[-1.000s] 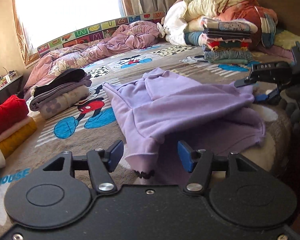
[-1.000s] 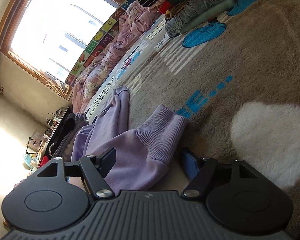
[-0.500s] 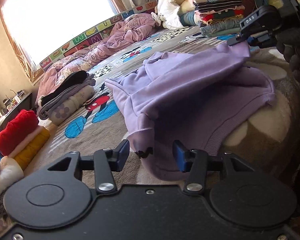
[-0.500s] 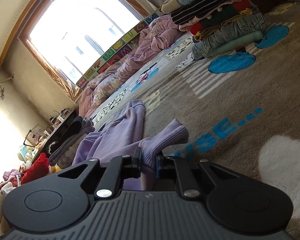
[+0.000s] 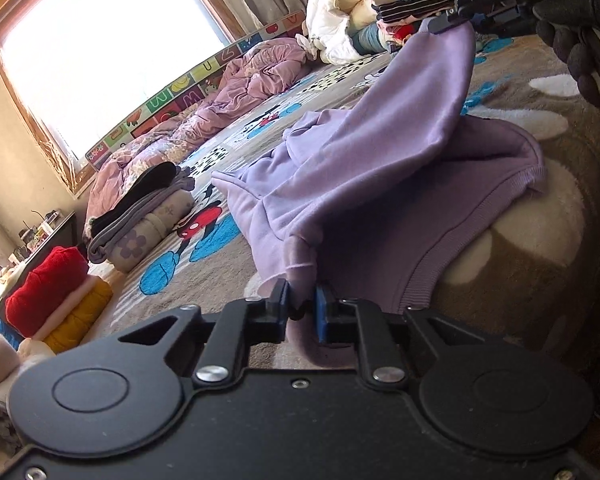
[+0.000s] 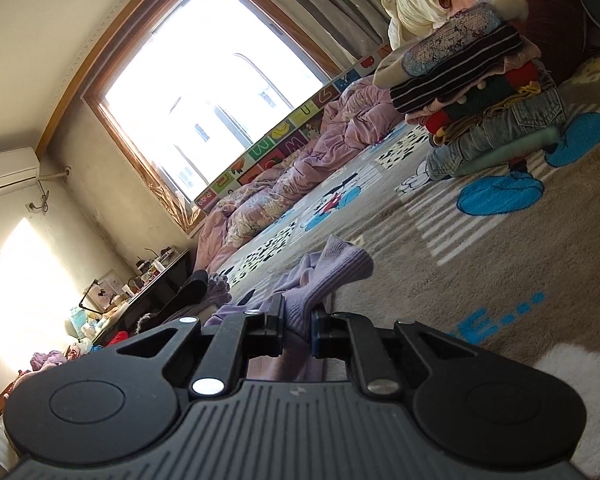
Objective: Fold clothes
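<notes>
A lilac sweatshirt [image 5: 380, 184] lies spread on the brown cartoon-print blanket [image 5: 540, 264]. My left gripper [image 5: 302, 306] is shut on one of its ribbed cuffs at the near edge. In the left wrist view my right gripper [image 5: 446, 26] is at the upper right, held by a dark-gloved hand [image 5: 580, 28], and lifts the other sleeve off the bed. The right wrist view shows my right gripper [image 6: 297, 322] shut on that ribbed cuff [image 6: 332, 272], which sticks up between the fingers.
A tall stack of folded clothes [image 6: 480, 108] stands at the far right of the bed. Smaller folded piles [image 5: 139, 220] and a red and yellow pile [image 5: 55, 292] lie at the left. A pink quilt [image 5: 227, 104] lies bunched under the window.
My left gripper closed on the near cuff, having been open around it. My right gripper, shut on the other cuff half a second ago, has raised the sleeve higher.
</notes>
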